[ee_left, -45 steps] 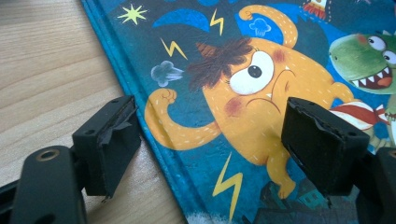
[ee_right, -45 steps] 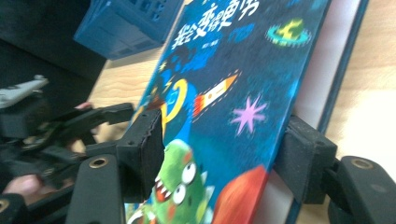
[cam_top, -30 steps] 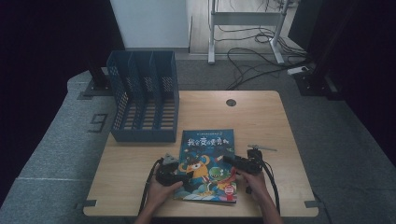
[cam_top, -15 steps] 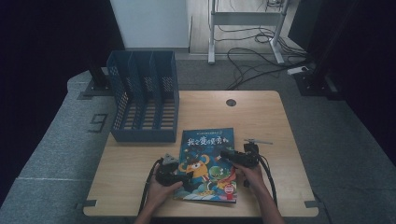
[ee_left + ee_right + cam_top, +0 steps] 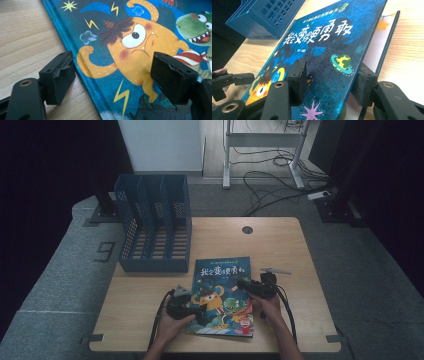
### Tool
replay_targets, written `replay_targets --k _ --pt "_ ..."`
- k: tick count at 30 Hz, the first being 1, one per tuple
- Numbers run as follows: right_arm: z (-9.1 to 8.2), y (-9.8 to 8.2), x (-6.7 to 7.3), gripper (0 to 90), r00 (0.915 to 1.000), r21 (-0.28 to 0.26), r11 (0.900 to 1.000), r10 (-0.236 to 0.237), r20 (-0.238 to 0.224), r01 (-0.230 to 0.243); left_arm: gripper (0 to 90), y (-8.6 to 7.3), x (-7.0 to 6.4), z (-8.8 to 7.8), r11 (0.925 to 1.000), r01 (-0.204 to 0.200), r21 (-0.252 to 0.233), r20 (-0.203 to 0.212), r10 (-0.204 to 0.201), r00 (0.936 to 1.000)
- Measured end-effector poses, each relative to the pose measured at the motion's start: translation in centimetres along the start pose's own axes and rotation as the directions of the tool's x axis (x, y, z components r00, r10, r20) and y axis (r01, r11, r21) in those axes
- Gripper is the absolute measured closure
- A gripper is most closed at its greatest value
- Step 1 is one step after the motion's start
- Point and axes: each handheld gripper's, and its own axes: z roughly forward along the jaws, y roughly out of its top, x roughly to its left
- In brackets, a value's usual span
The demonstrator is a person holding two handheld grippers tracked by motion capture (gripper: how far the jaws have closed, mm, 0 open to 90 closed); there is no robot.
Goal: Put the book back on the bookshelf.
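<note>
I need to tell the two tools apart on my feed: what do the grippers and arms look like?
Both grippers are black. The left gripper and right gripper each trail a black cable toward the person. Their jaws end in blocky black pads with worn, frayed edges, on arms with round brass-coloured screw holes. The forearms are bare, with no sleeves in view.

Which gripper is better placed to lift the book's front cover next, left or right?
Right, probably. The right gripper already straddles the raised open edge of the front cover, one jaw above and one beneath, and its jaws have just been closing. The left gripper stands open over the spine side, gripping nothing.
</note>
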Motion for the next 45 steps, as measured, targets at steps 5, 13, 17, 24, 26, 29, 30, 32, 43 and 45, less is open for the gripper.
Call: replay_targets --k 5,13,17,24,26,29,30,32,43,45 --pt "-0.1 0.0 -0.2 52.6 0.9998 -0.008 1.0 0.005 -0.017 -0.005 18.5 0.0 0.0 -0.1 1.0 -0.004 0.006 0.005 0.004 1.0" --pt "-0.3 0.1 -0.7 58.2 0.997 -0.014 0.999 0.048 -0.061 -0.049 18.2 0.0 0.0 -0.1 1.0 0.002 0.004 0.011 -0.002 0.9999" --pt "-0.6 0.2 -0.8 61.3 0.9949 -0.024 0.998 0.053 -0.086 -0.055 18.2 0.0 0.1 -0.1 0.9999 0.011 -0.001 0.02 -0.011 0.9997" --pt "-1.1 0.3 -1.0 64.6 0.9933 -0.036 0.998 0.057 -0.101 -0.06 17.5 0.0 0.0 -0.2 1.0 0.007 0.001 0.021 -0.007 0.9998" --pt "-1.4 0.4 -0.9 66.2 0.9926 -0.045 0.997 0.057 -0.108 -0.062 17.5 0.0 -0.1 -0.3 1.0 0.003 0.001 0.022 -0.003 0.9998" --pt "-1.6 0.4 -0.9 67.0 0.9924 -0.05 0.997 0.055 -0.11 -0.06 17.5 0.0 -0.2 -0.4 1.0 -0.004 0.001 0.021 0.004 0.9998" --pt "-1.6 0.4 -0.9 67.1 0.9923 -0.051 0.997 0.055 -0.111 -0.061 17.5 0.0 -0.2 -0.4 1.0 -0.006 0.001 0.02 0.006 0.9998" --pt "-1.7 0.5 -0.9 67.3 0.9926 -0.052 0.997 0.053 -0.109 -0.059 17.5 0.0 -0.3 -0.4 0.9999 -0.011 0.003 0.017 0.011 0.9998" --pt "-2.7 0.6 -1.3 69.1 0.9922 -0.069 0.996 0.054 -0.112 -0.062 17.1 -0.2 -1.2 -0.6 0.9982 -0.054 0.026 0.052 0.053 0.9973" --pt "-3.1 0.7 -1.6 69.5 0.9926 -0.08 0.994 0.059 -0.106 -0.068 17.0 -0.2 -1.6 -0.5 0.9971 -0.07 0.032 0.056 0.068 0.9961"
